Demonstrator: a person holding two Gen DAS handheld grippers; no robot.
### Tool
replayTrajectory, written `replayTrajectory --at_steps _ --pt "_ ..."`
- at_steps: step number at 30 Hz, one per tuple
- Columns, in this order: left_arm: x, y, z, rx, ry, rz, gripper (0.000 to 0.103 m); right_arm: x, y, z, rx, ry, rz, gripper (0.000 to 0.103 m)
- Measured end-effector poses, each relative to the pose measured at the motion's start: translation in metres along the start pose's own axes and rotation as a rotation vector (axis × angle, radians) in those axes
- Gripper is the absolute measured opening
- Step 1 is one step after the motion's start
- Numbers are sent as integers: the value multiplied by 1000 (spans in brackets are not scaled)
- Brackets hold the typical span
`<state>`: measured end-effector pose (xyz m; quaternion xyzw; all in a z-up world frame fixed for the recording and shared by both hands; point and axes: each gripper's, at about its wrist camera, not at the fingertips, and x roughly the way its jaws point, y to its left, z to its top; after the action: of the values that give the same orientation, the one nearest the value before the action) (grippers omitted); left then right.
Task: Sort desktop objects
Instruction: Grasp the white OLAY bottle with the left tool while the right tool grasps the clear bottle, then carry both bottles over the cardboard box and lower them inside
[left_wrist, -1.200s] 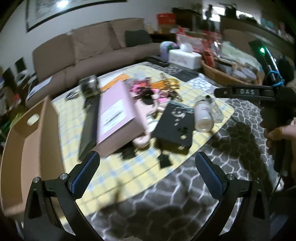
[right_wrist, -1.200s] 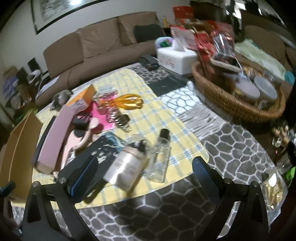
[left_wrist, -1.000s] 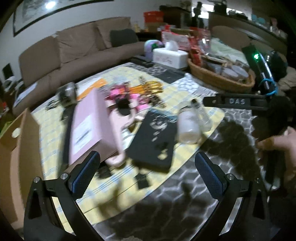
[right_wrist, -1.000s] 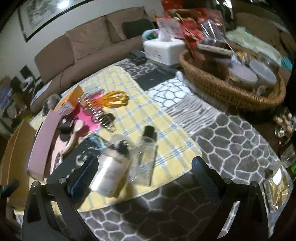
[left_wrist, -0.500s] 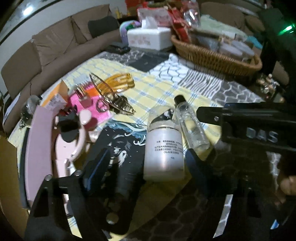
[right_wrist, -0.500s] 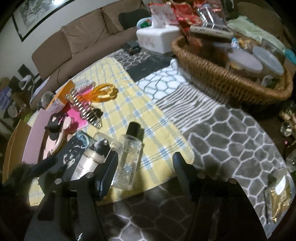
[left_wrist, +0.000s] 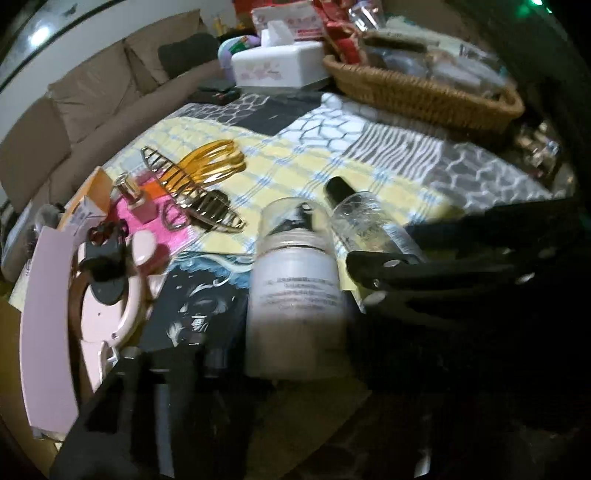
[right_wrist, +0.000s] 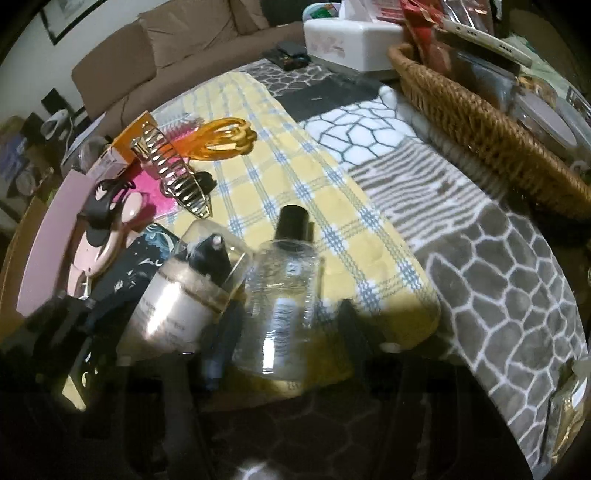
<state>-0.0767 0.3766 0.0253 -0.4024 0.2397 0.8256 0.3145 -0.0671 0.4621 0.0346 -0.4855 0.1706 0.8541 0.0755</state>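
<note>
A white frosted bottle (left_wrist: 295, 291) with a clear cap lies on the yellow check cloth (left_wrist: 295, 166), flanked by my left gripper (left_wrist: 291, 354); its dark fingers (left_wrist: 207, 350) are on either side of the bottle's base. A clear bottle with a black cap (right_wrist: 284, 299) lies beside it, between the fingers (right_wrist: 218, 347) of my right gripper (right_wrist: 284, 343). Both grippers look narrowed around their bottles, but shadow hides whether they touch. The right gripper also crosses the left wrist view (left_wrist: 443, 266).
To the left lie a black patterned case (left_wrist: 192, 306), a pink box (left_wrist: 40, 325), a pink mirror (left_wrist: 107, 295), gold (left_wrist: 192, 199) and orange (left_wrist: 214, 166) hair clips. A wicker basket (right_wrist: 480, 122) and a tissue box (left_wrist: 280, 62) stand at the back right.
Both grippers have moved forward and down onto the two bottles. Their fingers have narrowed from wide open to close around the bottles.
</note>
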Motion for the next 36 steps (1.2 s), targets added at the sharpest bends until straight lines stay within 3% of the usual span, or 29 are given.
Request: replayTrajectory --at_steps 4,10,16,22,24,30,31,33,36 --pt "0 14 2 -107 25 -76 44 -2 -5 -1 25 -2 32 35" --pt "-26 46 -1 -266 -19 -200 44 -22 -20 1 122 -62 158 33" --pt "-69 84 -5 -342 -77 -241 44 -40 -17 4 148 -99 244 29" --pt "-105 136 -31 -412 -84 -227 44 -21 -2 -5 76 15 180 33" --pt "-121 152 -40 -429 -94 -219 44 -12 8 -10 -10 64 93 36" --pt "-176 206 -71 -484 -143 -192 44 -3 23 -9 -102 68 5 44" --pt "-185 217 -79 -502 -152 -190 44 0 27 -9 -115 67 -11 43" --pt "-199 231 -89 -518 -164 -173 44 2 33 -7 -140 60 -46 28" --pt "-213 256 -109 -558 -163 -146 44 -1 33 -6 -112 38 -37 27"
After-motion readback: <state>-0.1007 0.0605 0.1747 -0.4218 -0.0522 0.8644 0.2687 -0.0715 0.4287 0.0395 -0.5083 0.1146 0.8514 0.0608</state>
